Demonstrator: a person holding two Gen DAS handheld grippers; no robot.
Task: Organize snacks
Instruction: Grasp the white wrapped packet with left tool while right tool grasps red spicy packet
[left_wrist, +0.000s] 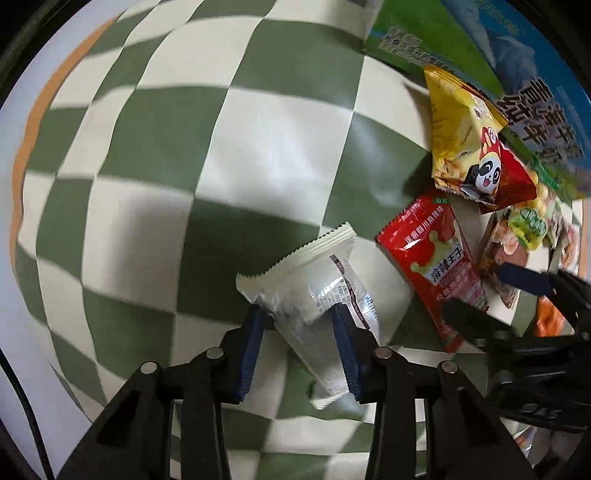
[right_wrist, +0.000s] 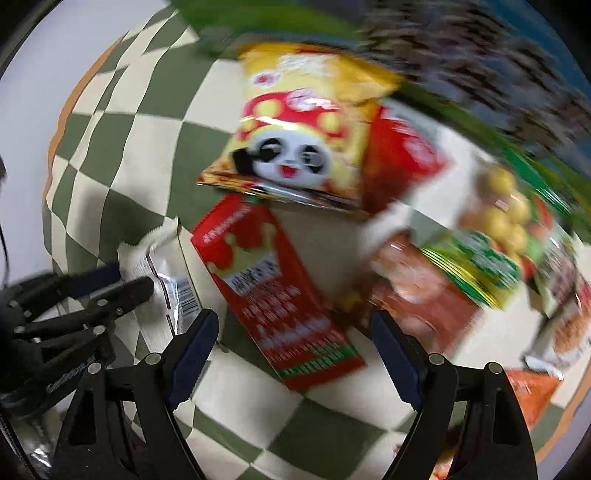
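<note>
My left gripper (left_wrist: 297, 314) is shut on a white and silver snack packet (left_wrist: 317, 280) and holds it over the green and cream checked cloth (left_wrist: 166, 166). The same packet shows in the right wrist view (right_wrist: 162, 258), with the left gripper (right_wrist: 110, 284) on it. My right gripper (right_wrist: 295, 325) is open, its jaws on either side of a red snack packet (right_wrist: 273, 288) that lies flat on the cloth. In the left wrist view the red packet (left_wrist: 439, 266) lies right of the white one, and the right gripper (left_wrist: 491, 295) reaches over it.
A yellow panda packet (right_wrist: 299, 140) lies beyond the red one, also in the left wrist view (left_wrist: 469, 147). A green packet (right_wrist: 491, 251), a brown packet (right_wrist: 424, 295) and an orange packet (right_wrist: 532, 387) lie to the right. A large blue and green box (left_wrist: 498, 44) stands behind.
</note>
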